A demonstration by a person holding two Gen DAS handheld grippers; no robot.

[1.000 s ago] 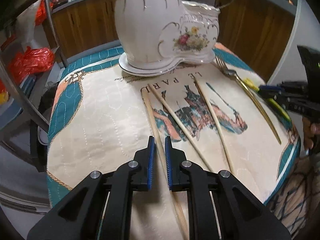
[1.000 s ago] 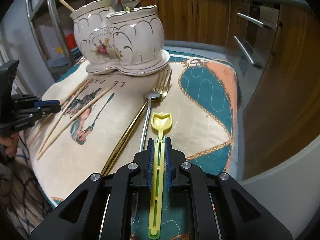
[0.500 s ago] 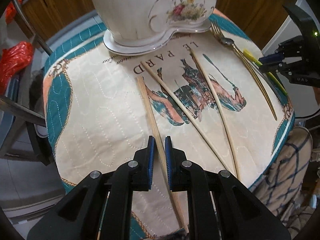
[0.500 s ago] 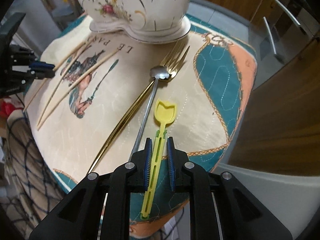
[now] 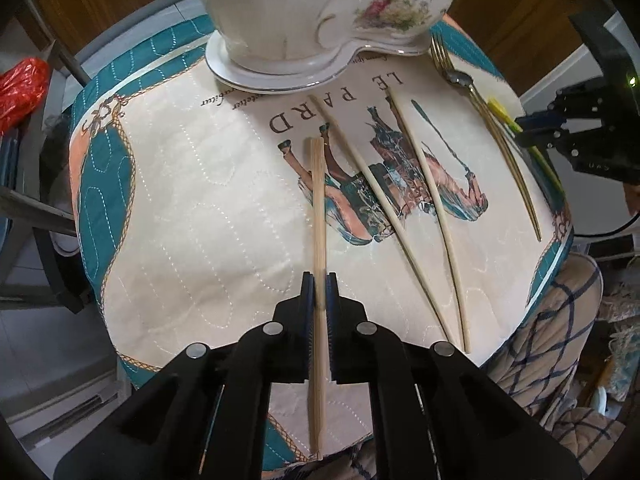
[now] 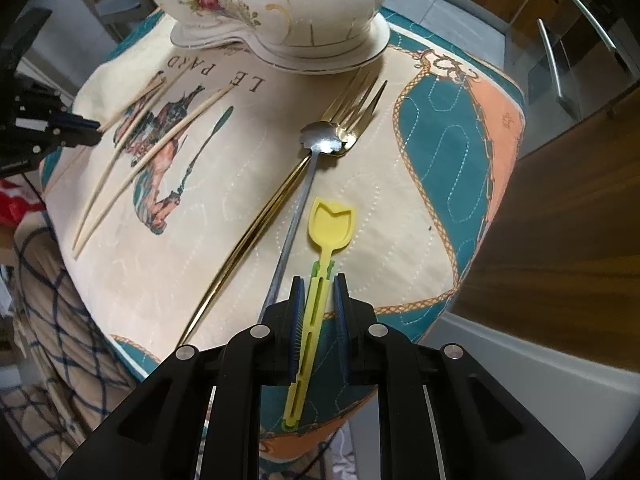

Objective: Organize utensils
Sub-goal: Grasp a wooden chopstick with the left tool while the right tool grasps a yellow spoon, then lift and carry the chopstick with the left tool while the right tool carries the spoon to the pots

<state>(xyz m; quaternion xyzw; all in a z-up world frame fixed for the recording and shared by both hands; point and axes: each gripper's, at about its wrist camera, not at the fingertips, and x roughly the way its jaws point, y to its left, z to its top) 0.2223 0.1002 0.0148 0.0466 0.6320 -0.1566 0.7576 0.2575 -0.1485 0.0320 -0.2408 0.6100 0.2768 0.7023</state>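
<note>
At six o'clock on the quilted printed cloth (image 5: 192, 200), the left gripper (image 5: 320, 280) clamps a flat pale wooden chopstick (image 5: 318, 200) while the right gripper (image 6: 320, 284) loosely straddles a yellow plastic tulip-shaped spoon (image 6: 330, 226), so pickup seems underway and each likely needs lifting toward the white floral ceramic holder (image 5: 320, 12) at twelve o'clock.

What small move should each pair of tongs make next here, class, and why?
Probably lift both straight up, then carry toward the ceramic holder. The left tongs are shut on the wooden chopstick, and the right tongs bracket the yellow spoon, its handle against one pad. Both utensils appear to lie on the quilted cloth, so they need clearance first.
</note>
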